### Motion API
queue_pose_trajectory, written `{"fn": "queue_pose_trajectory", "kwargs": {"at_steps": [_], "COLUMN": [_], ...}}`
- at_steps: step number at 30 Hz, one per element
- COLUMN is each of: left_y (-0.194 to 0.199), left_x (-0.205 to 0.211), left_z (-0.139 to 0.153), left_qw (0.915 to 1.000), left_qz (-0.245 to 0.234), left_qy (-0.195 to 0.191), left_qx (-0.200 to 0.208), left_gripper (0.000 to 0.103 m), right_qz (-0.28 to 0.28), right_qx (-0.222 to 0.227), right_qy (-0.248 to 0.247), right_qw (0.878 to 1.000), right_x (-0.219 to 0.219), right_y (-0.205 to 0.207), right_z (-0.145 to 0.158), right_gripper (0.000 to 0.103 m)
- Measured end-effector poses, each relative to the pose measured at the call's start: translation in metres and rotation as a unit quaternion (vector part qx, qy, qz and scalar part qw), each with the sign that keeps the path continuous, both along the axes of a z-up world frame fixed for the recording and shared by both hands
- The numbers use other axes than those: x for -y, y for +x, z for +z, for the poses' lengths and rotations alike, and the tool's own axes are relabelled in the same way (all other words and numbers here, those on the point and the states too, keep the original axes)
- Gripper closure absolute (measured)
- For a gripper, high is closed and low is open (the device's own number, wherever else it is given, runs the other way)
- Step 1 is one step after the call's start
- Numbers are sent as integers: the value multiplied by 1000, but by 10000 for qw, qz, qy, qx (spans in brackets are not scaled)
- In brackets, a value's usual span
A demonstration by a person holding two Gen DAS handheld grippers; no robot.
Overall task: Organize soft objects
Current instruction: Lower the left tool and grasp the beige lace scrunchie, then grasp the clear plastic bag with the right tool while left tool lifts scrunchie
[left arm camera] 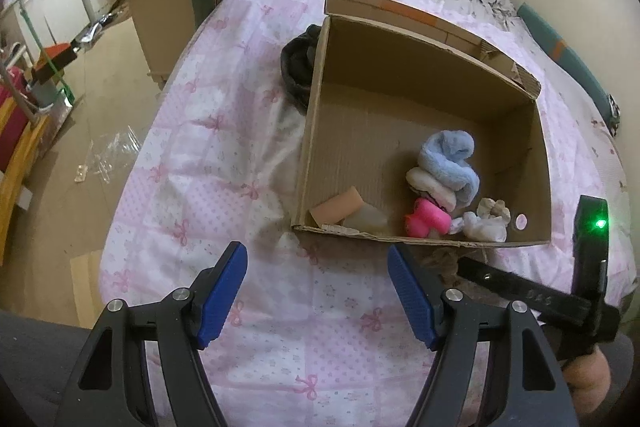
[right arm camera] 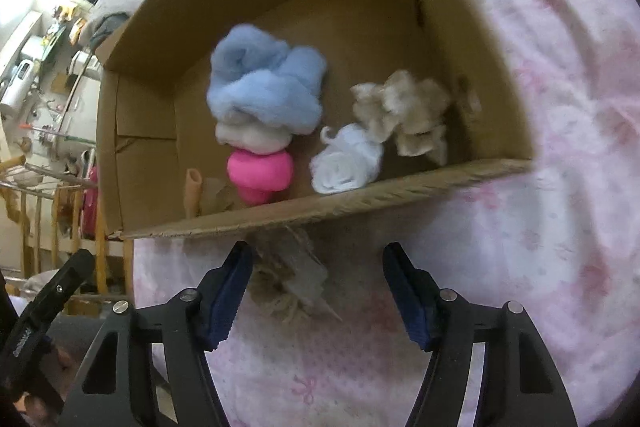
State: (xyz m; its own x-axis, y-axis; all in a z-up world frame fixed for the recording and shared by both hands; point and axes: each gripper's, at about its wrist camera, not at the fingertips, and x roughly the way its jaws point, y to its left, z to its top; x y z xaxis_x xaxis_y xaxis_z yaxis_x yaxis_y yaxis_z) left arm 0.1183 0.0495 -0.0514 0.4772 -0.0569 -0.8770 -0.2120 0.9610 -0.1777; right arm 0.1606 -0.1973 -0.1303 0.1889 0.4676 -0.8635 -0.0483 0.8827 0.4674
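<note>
Soft tan fibrous tuft (right arm camera: 286, 275) lies outside brown cardboard box (right arm camera: 280, 217); right gripper (right arm camera: 316, 291) jaws wide, empty; box edge may be snagged.

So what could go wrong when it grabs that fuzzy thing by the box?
The beige fuzzy bundle lies right against the cardboard box wall, so the open right gripper might bump the box instead. It sits nearer one finger, so a pinch could catch only loose fluff. The left gripper is close and could get in the way.
</note>
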Motion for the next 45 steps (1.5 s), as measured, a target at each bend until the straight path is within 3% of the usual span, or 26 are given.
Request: {"fn": "queue_pose_trajectory", "kwargs": {"at_steps": [1, 2, 3, 7, 13, 19, 28, 32, 34, 37, 39, 40, 42, 43, 45], "left_y": [0, 0, 1, 2, 2, 3, 16, 18, 20, 23, 23, 23, 21, 20, 17], "left_x": [1, 2, 3, 7, 7, 10, 47, 46, 46, 56, 66, 70, 75, 75, 70], "left_z": [0, -1, -1, -3, -3, -12, -73, -98, -107, -112, -114, -114, -113, -113, -115], "left_qw": [10000, 10000, 10000, 9999, 9999, 9996, 9872, 9800, 9723, 9741, 9767, 9779, 9798, 9798, 9788], "left_qz": [-15, -28, -53, -117, -116, -184, -660, -178, -53, -102, -305, -416, -520, -539, -537], "left_qy": [-17, -19, -14, 1, 1, -60, -779, -1267, -1623, -1461, -1138, -978, -593, -522, -624], "left_qx": [-10, -14, -17, -44, -49, -225, -1227, -1526, -1683, -1725, -1791, -1798, -1836, -1853, -1876], "left_gripper": [33, 33, 33, 33, 33, 33, 33, 33, 33, 30, 30, 34, 61, 82, 88], "right_qz": [77, 164, 242, 439, 911, 694, 282, 50, -38, -97, -114, -116, -111, -110, -106], "right_qx": [29, 46, 24, 35, -45, 267, 667, 729, 764, 751, 728, 722, 731, 735, 735], "right_qy": [16, 40, 36, 65, 799, 751, 496, 572, 582, 597, 580, 575, 558, 562, 593], "right_qw": [10000, 9998, 9997, 9990, 9926, 9944, 9961, 9957, 9954, 9953, 9956, 9957, 9957, 9956, 9955], "right_x": [-4, -7, -10, -15, -25, -13, 23, 34, 39, 42, 40, 40, 39, 37, 36], "right_y": [0, 0, -1, -9, -31, -40, -43, -47, -48, -47, -45, -44, -44, -44, -44], "right_z": [0, 0, 0, 4, 22, 47, 67, 66, 67, 64, 63, 62, 62, 62, 62], "right_gripper": [37, 57, 67, 86, 89, 94, 99, 99, 99, 99, 99, 99, 99, 99, 99]}}
